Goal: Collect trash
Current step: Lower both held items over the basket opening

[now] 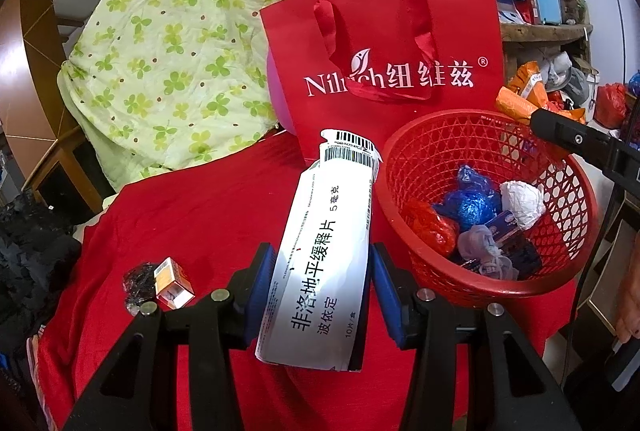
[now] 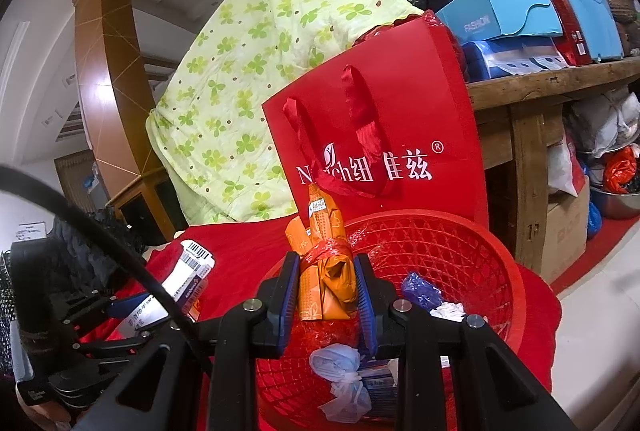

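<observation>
Filling left gripper (image 1: pixel 320 283): medicine box (image 1: pixel 324 251).

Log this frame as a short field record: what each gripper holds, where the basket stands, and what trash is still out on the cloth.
left gripper: shut on white medicine box
right gripper: shut on orange packet bundle, above red basket
basket contents: blue and red crumpled wrappers, white wad
left on red cloth: small orange box, black wrapper
behind basket: red gift bag
</observation>
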Motion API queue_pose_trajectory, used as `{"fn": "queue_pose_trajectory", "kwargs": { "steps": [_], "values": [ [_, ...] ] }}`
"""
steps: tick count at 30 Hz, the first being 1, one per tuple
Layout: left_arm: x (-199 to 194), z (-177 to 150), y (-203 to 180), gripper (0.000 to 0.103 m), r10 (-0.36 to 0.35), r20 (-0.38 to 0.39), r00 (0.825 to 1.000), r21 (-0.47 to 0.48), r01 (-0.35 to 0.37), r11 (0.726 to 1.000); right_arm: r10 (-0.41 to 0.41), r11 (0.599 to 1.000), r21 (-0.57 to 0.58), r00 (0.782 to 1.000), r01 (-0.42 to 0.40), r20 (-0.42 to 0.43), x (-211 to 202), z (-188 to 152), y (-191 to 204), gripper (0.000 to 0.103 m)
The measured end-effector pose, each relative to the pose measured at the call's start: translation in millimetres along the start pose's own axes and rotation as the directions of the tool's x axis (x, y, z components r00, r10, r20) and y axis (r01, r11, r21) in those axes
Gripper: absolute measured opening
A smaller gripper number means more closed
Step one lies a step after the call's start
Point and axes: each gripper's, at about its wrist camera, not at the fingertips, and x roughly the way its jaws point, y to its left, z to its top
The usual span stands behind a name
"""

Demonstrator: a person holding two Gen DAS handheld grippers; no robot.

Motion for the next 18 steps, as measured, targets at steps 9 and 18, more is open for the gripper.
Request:
{"fn": "queue_pose_trajectory", "kwargs": {
  "steps": [9, 18],
  "values": [
    [1.3, -0.8, -7.6, 0.051, -0.011, -0.003, 1.000, 0.015, 0.011, 1.000, -0.005, 1.000, 0.014, 1.000, 0.005, 0.006, -3.3, 1.1, -5.4, 0.029],
    [0.6, -0.8, -14.5, 0.051, -0.039, -0.009, 0.999, 0.025, 0.039, 0.999, -0.027, 0.999, 0.042, 0.999, 0.026, 0.025, -8.7, 2.2, -11.2, 0.029]
  ]
}}
